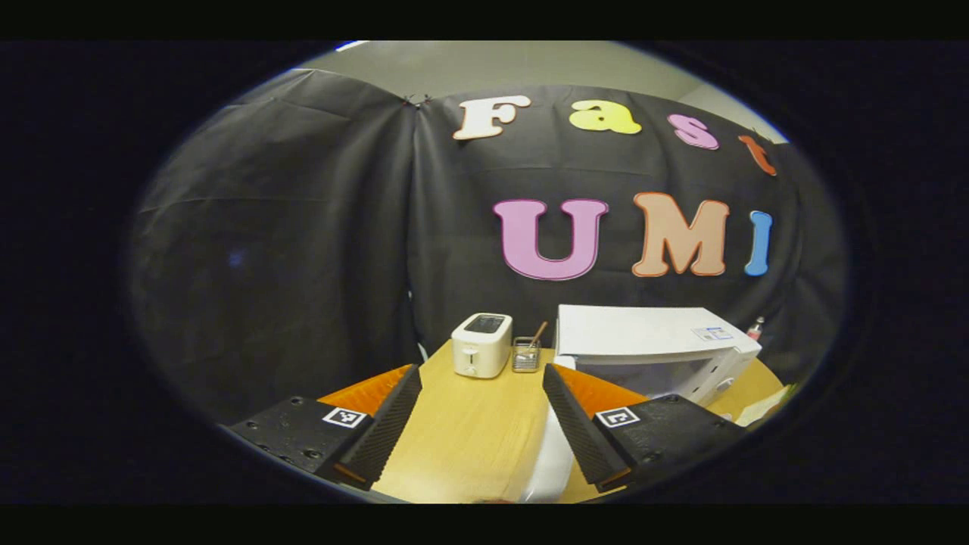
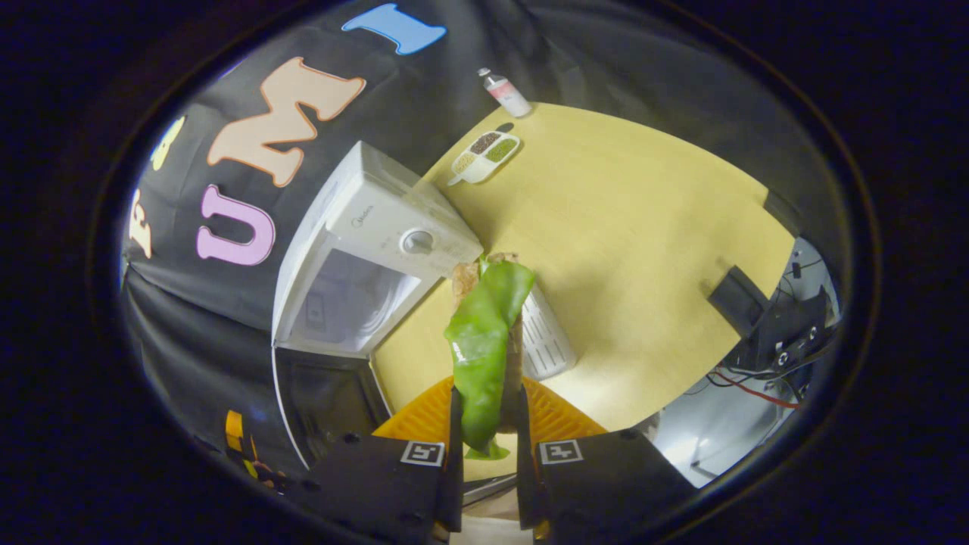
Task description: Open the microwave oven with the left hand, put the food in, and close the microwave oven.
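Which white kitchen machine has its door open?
The microwave, with the round knob: its door hangs open, showing the inside. The toaster has only a slot on top.

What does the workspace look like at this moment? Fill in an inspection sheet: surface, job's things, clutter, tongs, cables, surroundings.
Surface: light wooden table, mostly bare.
Job's things: white microwave oven with its door swung open; green leafy food item held in front of it, not yet inside.
Clutter: white toaster, small clear holder with sticks, divided white dish of grains, small bottle, white ribbed object, dark box.
Tongs: left tongs open, empty; right tongs shut on the food.
Cables: red and black wires beyond the table edge.
Surroundings: black cloth wall.
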The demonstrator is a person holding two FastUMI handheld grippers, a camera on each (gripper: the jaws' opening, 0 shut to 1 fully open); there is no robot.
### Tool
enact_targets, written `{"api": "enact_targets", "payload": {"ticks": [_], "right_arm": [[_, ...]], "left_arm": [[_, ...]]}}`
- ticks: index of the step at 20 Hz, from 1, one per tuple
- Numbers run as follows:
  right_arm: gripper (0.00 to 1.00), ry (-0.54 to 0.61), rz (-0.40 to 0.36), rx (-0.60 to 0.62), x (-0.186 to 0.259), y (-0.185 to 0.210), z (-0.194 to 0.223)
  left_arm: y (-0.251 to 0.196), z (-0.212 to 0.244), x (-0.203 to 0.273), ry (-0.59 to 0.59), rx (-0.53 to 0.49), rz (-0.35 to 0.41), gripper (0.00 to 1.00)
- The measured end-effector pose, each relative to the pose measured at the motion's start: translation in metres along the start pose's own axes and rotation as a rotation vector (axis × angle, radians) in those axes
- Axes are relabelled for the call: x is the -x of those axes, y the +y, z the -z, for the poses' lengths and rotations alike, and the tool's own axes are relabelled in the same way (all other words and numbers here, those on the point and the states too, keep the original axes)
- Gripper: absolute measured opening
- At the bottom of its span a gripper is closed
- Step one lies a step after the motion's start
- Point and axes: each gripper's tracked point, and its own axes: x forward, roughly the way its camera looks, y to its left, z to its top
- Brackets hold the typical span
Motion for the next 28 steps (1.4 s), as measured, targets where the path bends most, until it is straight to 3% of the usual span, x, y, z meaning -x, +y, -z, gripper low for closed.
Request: {"api": "enact_targets", "payload": {"ticks": [3,5,7,13,14,15,17,18,22,24,25,26,28], "right_arm": [[0.31,-0.054,-0.021,0.0,0.008,0.017,0.017],[0.31,-0.086,-0.052,-0.003,0.009,0.031,0.03],[0.31,-0.104,-0.101,-0.011,0.007,0.053,0.044],[0.3,-0.079,-0.249,0.036,-0.029,0.136,0.087],[0.24,-0.073,-0.275,0.05,-0.038,0.151,0.092],[0.31,-0.067,-0.297,0.062,-0.046,0.165,0.095],[0.28,-0.065,-0.34,0.091,-0.064,0.192,0.098],[0.35,-0.068,-0.355,0.094,-0.075,0.202,0.098],[0.35,-0.062,-0.355,0.127,-0.116,0.23,0.095],[0.35,-0.082,-0.349,0.146,-0.132,0.239,0.086],[0.35,-0.1,-0.349,0.144,-0.141,0.244,0.079],[0.27,-0.117,-0.351,0.136,-0.149,0.249,0.071],[0.27,-0.148,-0.356,0.123,-0.166,0.259,0.055]], "left_arm": [[-0.013,0.008,-0.004,0.022,0.023,0.074,0.94],[-0.014,0.012,-0.003,0.025,0.023,0.098,0.91],[-0.013,0.015,-0.001,0.028,0.03,0.113,0.94],[0.008,0.027,0.014,0.043,0.026,0.093,0.9],[0.013,0.03,0.017,0.052,0.023,0.089,0.91],[0.018,0.032,0.02,0.057,0.019,0.084,0.94],[0.026,0.035,0.025,0.063,0.013,0.078,0.91],[0.029,0.039,0.026,0.068,0.012,0.078,0.94],[0.04,0.045,0.029,0.078,0.024,0.059,0.91],[0.04,0.052,0.031,0.094,0.038,0.062,0.94],[0.041,0.053,0.031,0.1,0.043,0.061,0.91],[0.042,0.054,0.031,0.102,0.046,0.057,0.95],[0.047,0.058,0.032,0.11,0.046,0.043,0.95]]}}
